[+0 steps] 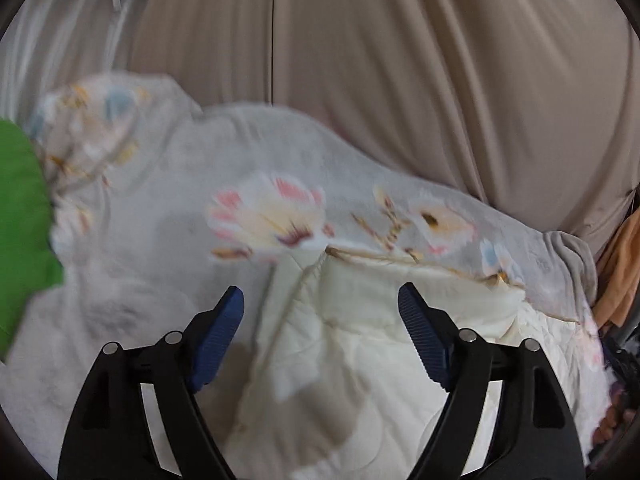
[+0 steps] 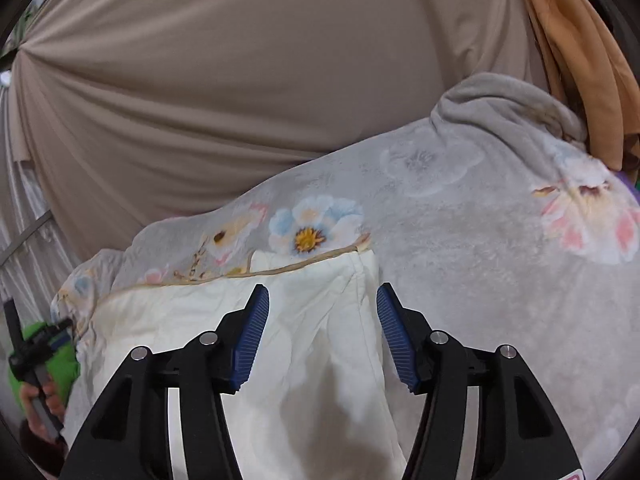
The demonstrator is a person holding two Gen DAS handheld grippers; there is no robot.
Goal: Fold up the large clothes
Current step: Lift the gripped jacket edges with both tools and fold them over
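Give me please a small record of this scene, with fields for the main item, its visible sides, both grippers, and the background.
main item: floral grey blanket, lying spread out
folded part: cream quilted underside turned up over the grey side
left gripper: open, nothing between the jaws
right gripper: open, above the cream side
background: beige curtain
other: green cloth at the left edge

The blanket [image 2: 460, 220] was grey with pink, blue and yellow flowers, its underside [image 2: 312, 320] cream; the curtain [image 2: 240, 80] was beige.
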